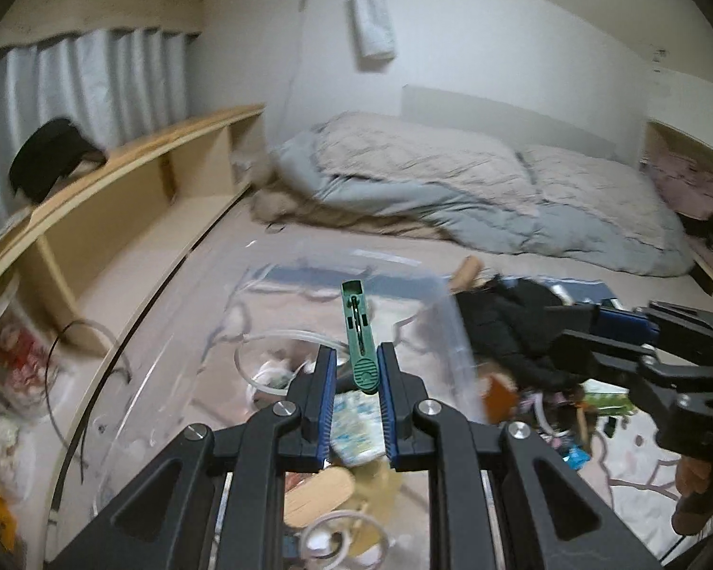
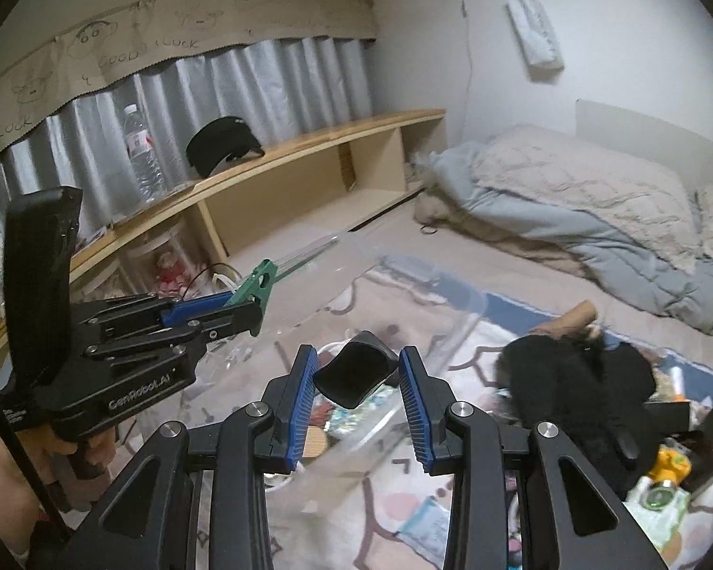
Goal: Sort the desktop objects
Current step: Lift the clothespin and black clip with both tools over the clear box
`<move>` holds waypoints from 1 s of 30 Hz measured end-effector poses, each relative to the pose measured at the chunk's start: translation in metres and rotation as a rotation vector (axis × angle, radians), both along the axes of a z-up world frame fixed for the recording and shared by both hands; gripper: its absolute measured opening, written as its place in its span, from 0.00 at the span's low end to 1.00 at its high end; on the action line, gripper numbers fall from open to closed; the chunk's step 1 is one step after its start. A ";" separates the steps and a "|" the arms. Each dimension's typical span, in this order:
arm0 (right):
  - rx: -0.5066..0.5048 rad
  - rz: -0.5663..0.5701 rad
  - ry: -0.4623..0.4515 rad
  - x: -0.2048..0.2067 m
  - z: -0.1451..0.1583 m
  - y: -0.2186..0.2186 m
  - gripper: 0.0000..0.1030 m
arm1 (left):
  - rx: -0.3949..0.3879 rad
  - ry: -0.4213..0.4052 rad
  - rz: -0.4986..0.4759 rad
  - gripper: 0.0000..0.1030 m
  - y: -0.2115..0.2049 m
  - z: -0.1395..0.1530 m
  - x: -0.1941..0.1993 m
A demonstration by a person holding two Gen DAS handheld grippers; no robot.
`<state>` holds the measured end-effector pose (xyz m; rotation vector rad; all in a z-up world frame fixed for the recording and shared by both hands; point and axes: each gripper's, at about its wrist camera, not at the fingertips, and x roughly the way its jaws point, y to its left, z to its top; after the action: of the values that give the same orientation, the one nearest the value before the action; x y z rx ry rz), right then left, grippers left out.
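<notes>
The left gripper (image 1: 355,368) pinches a green utility knife (image 1: 359,332) by its lower end, upright at frame centre over the clear bin (image 1: 456,332). The right gripper (image 2: 358,375) clamps a black case (image 2: 355,373), tilted, mid-frame above the bin's near edge. Bare bed surface (image 2: 309,232) lies open toward the wooden shelf (image 2: 261,161) at upper left.
</notes>
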<state>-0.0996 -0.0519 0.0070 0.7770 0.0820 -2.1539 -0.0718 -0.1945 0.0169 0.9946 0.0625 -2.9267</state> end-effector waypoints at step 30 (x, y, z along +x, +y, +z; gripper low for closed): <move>0.107 0.109 -0.139 -0.010 -0.055 -0.077 0.35 | -0.063 -0.120 0.180 0.51 -0.053 -0.046 -0.009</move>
<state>-0.1099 -0.1289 -0.0478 0.9603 0.1643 -2.0001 -0.0807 -0.2474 -0.0289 1.0909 0.0514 -2.6852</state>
